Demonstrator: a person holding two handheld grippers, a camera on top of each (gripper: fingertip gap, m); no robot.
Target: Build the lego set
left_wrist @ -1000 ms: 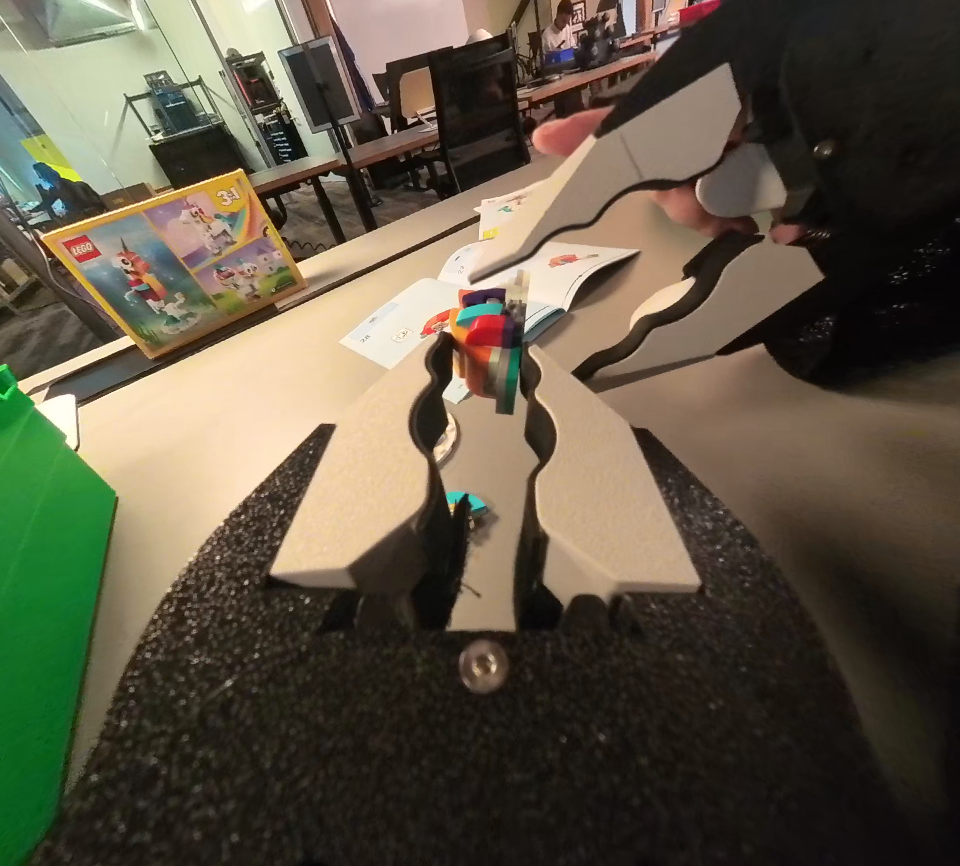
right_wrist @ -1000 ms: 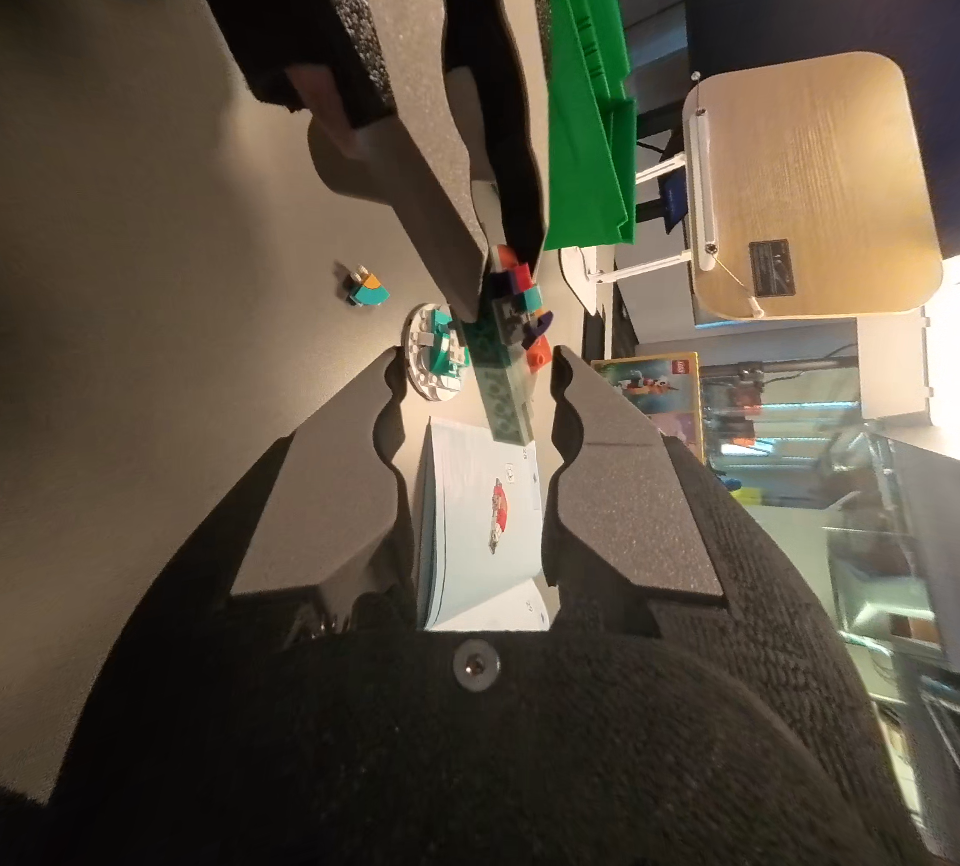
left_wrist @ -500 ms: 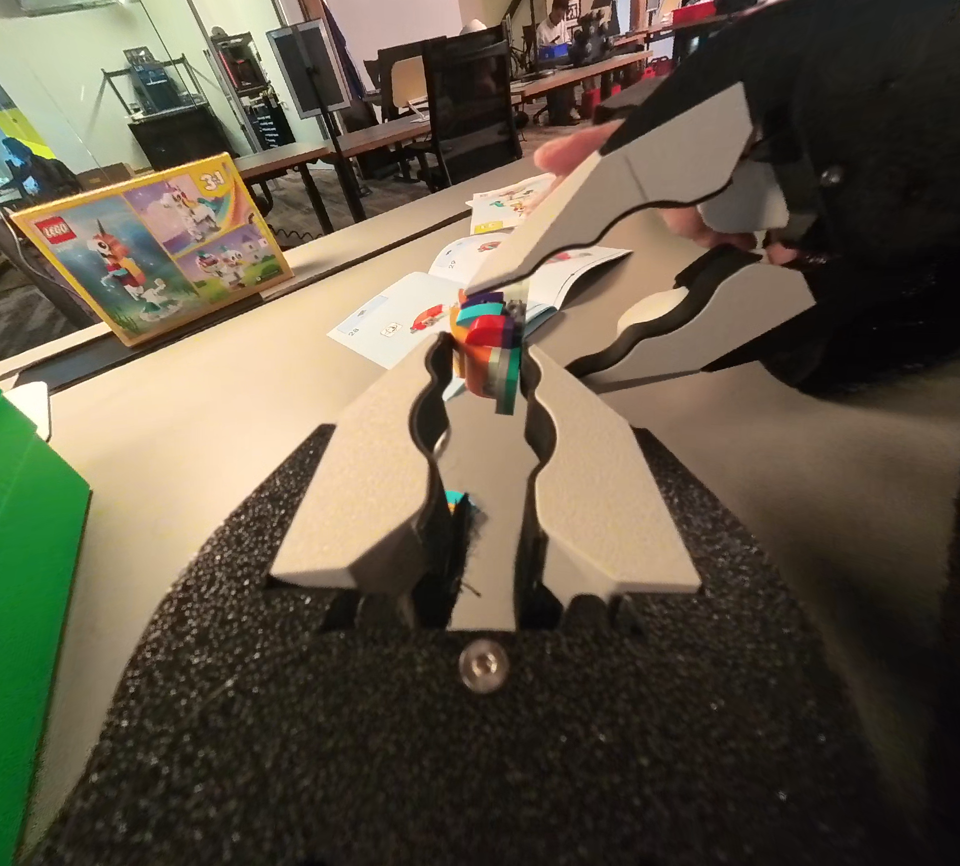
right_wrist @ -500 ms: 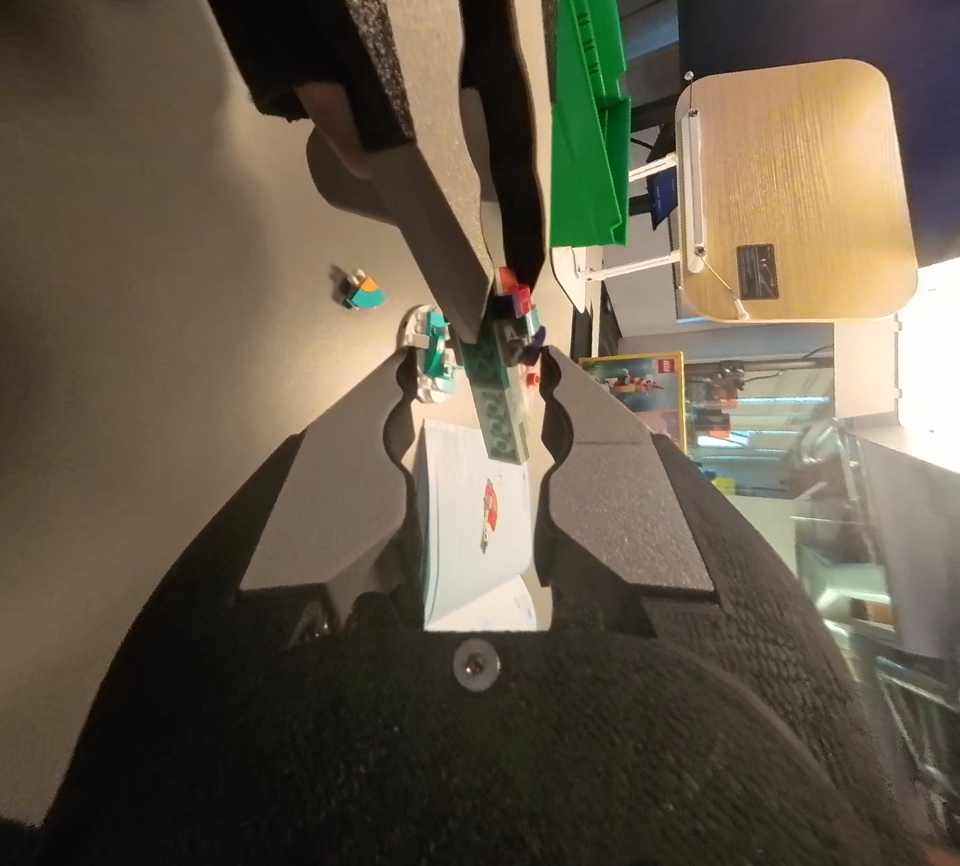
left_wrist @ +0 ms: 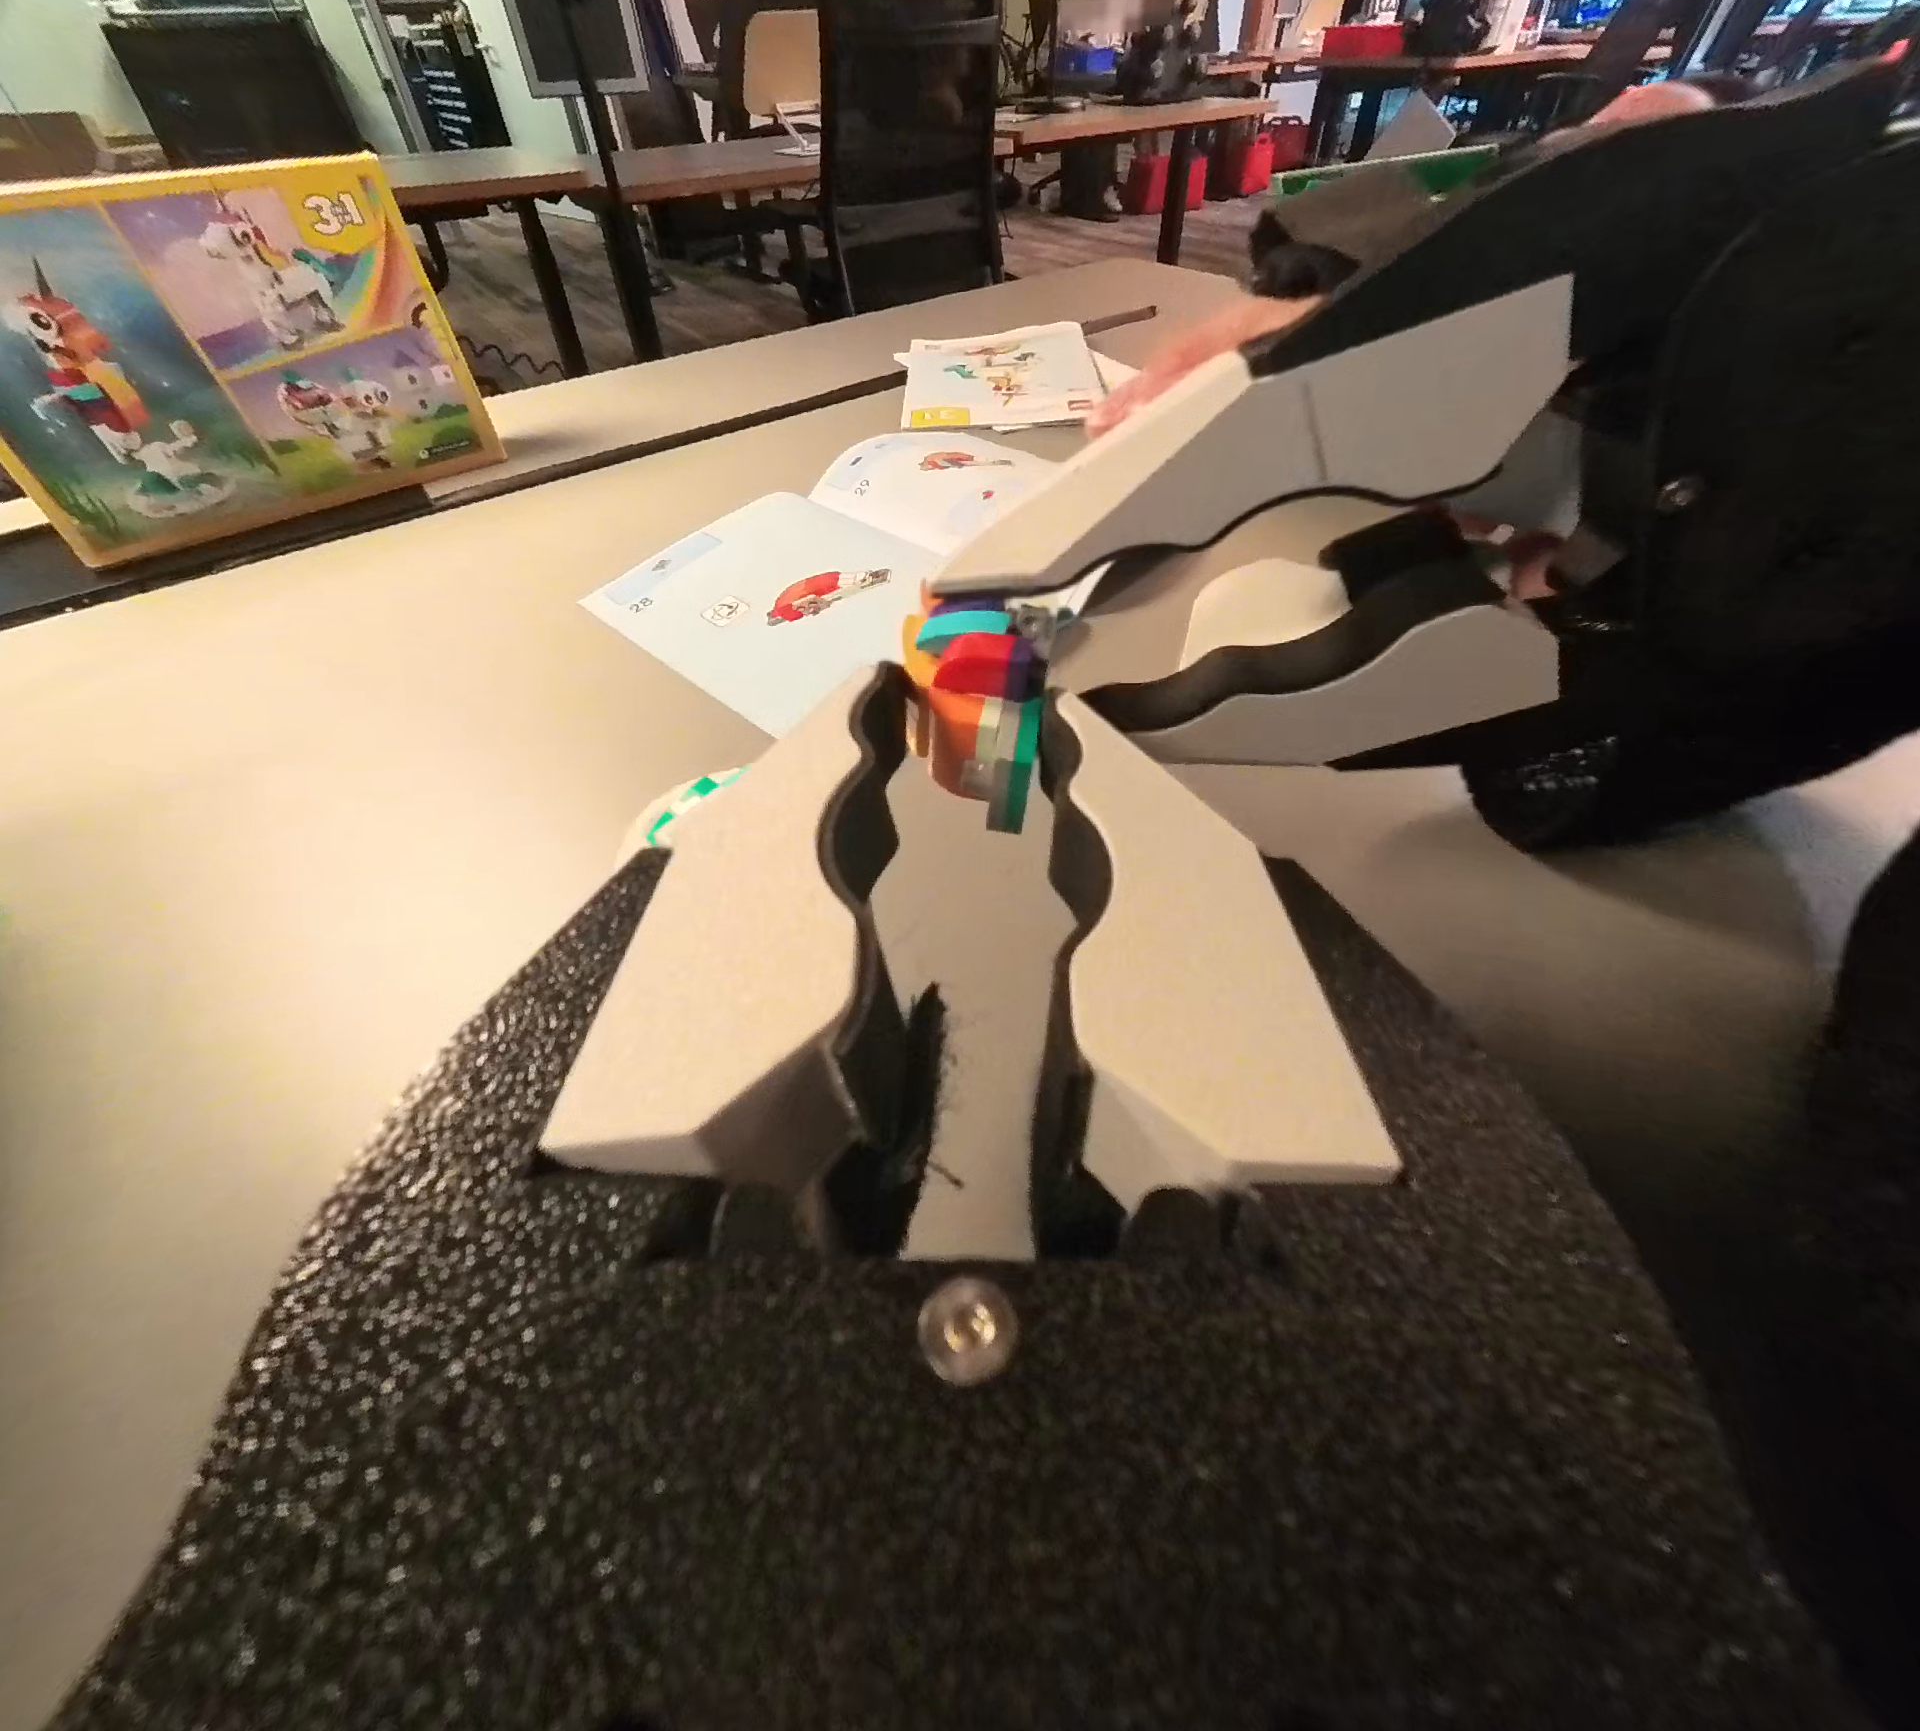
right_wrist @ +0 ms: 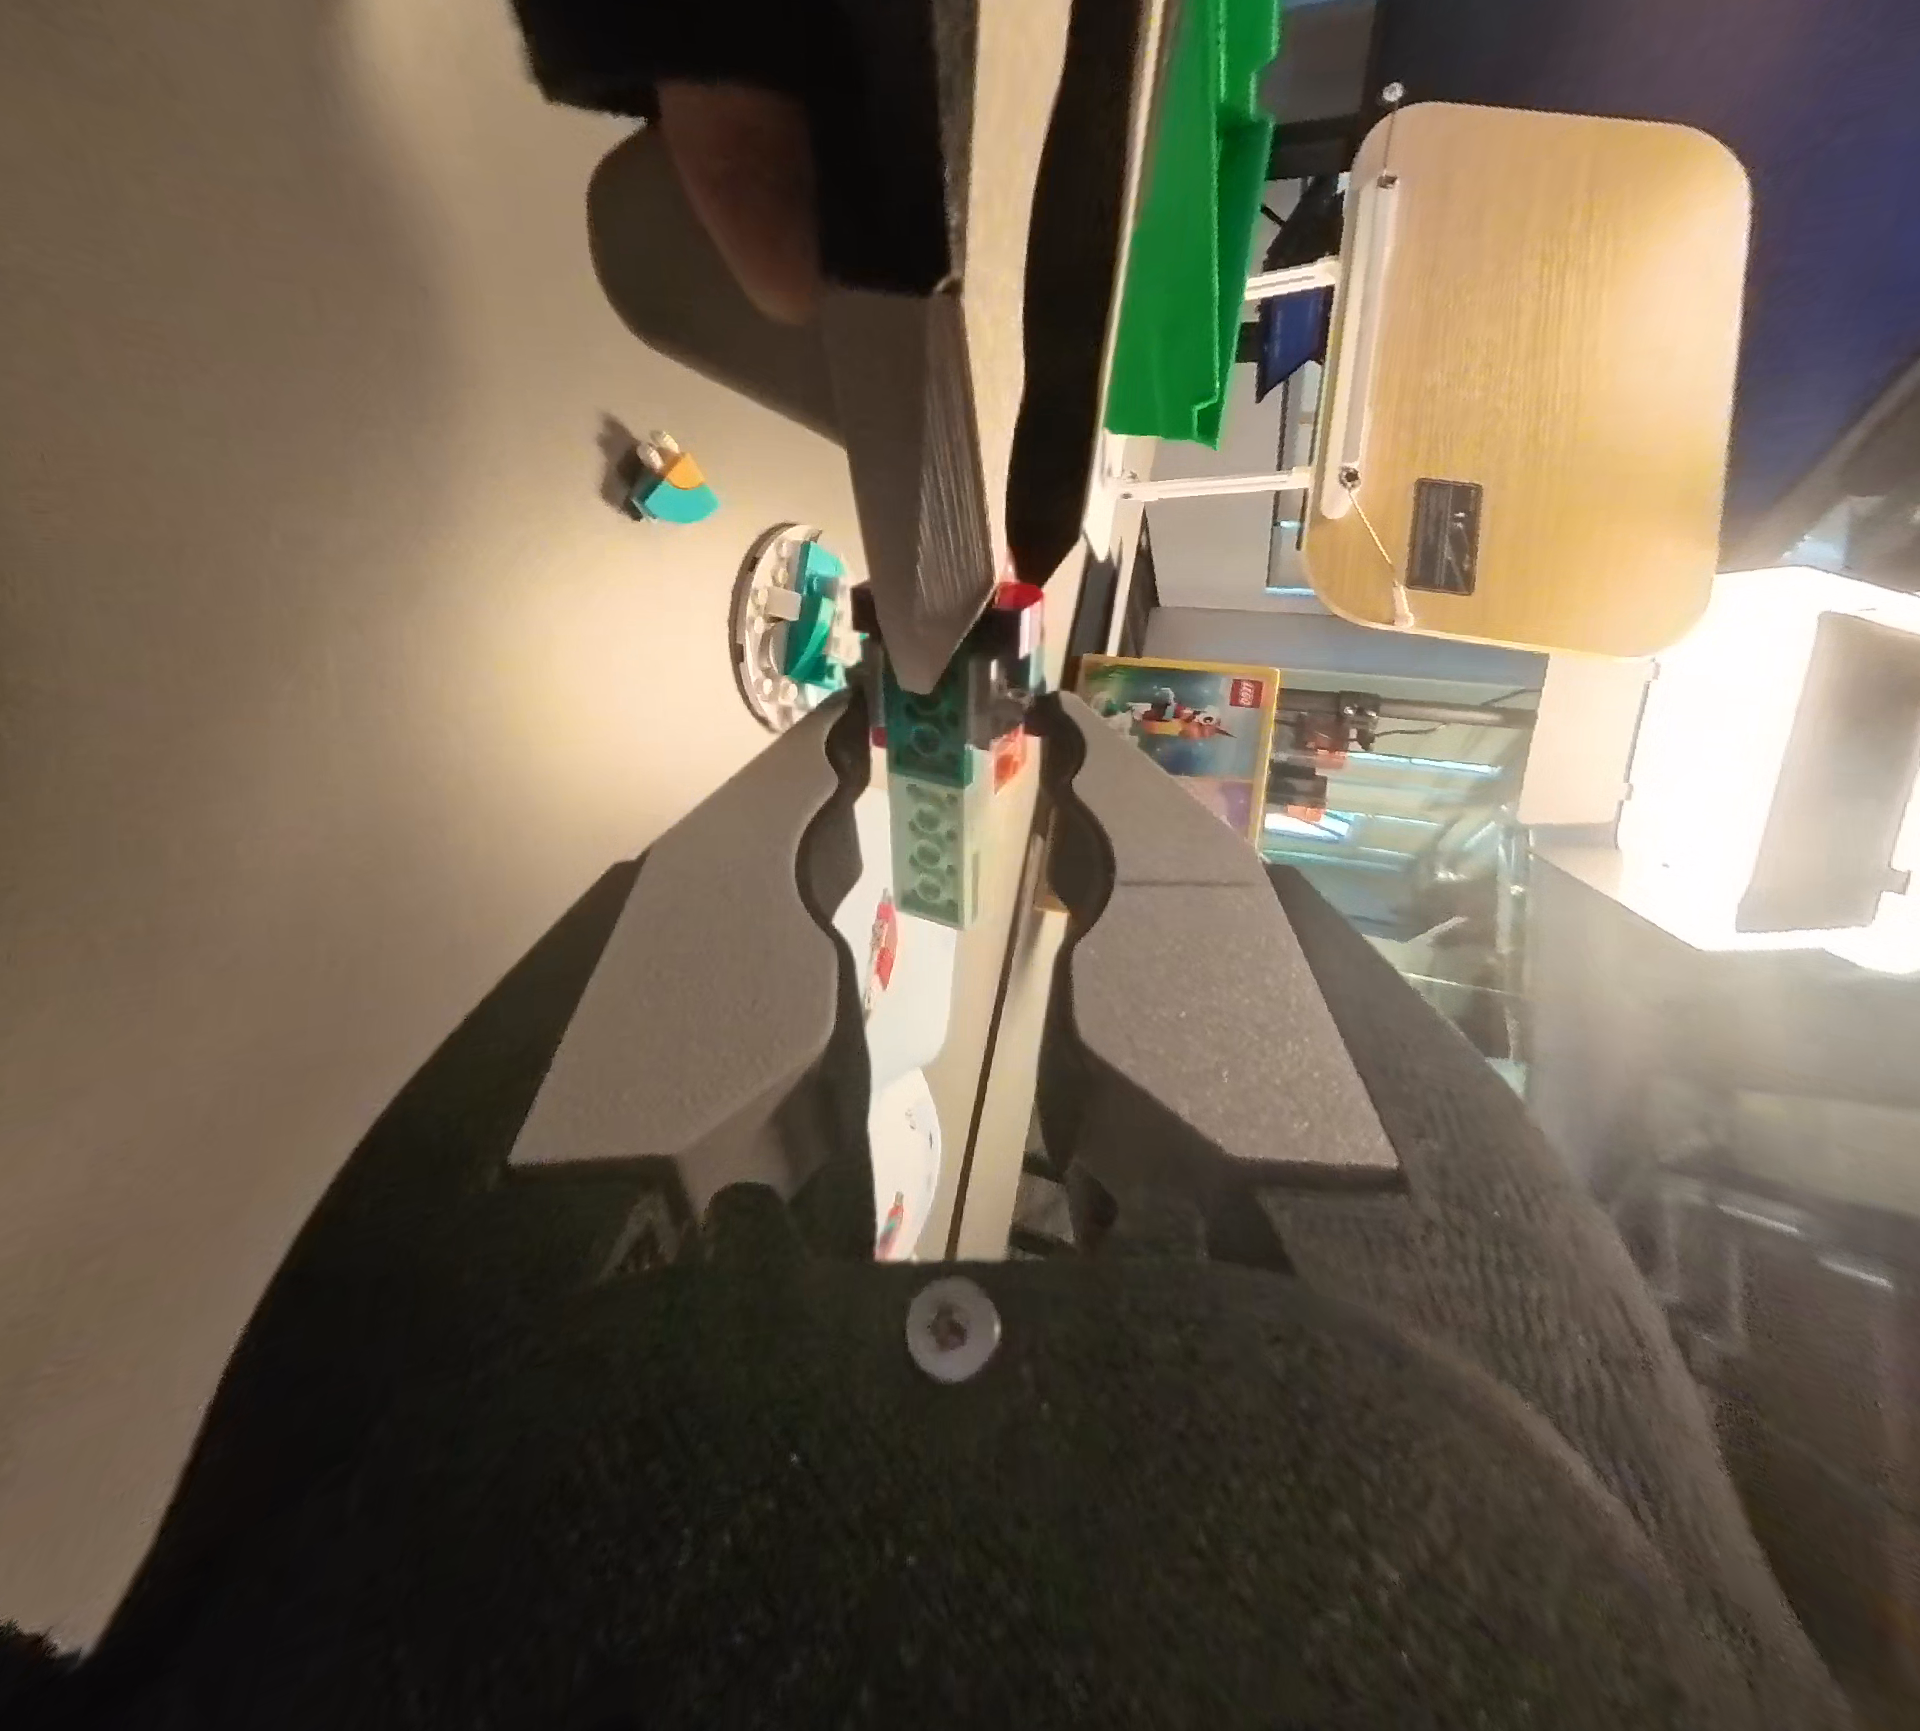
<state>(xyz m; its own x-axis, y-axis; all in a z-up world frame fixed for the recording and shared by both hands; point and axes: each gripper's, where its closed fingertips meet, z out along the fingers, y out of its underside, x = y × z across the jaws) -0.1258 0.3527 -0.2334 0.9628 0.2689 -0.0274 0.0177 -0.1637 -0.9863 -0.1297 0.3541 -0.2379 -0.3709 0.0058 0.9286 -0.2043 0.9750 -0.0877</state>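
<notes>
A small colourful lego assembly (left_wrist: 961, 731) of orange, red, teal and purple bricks on a green plate (right_wrist: 935, 840) is held above the grey table (left_wrist: 312, 746). My left gripper (left_wrist: 971, 715) is shut on it from the near side; in the right wrist view it reaches down from the top (right_wrist: 935, 642). My right gripper (right_wrist: 961, 715) comes in from the right in the left wrist view (left_wrist: 1013, 642). Its two fingers press against opposite faces of the same assembly. A round white plate with teal pieces (right_wrist: 774, 642) lies on the table just behind.
An open instruction booklet (left_wrist: 748, 611) lies under the grippers, with a second booklet (left_wrist: 997, 372) farther back. The lego box (left_wrist: 229, 351) stands at the table's back left. A small teal and orange piece (right_wrist: 665, 486) lies loose on the table. A green bin (right_wrist: 1195, 175) is beside it.
My right gripper has moved in toward the assembly and its fingers have narrowed from wide apart to touching it. The left gripper kept its hold and swung slightly right.
</notes>
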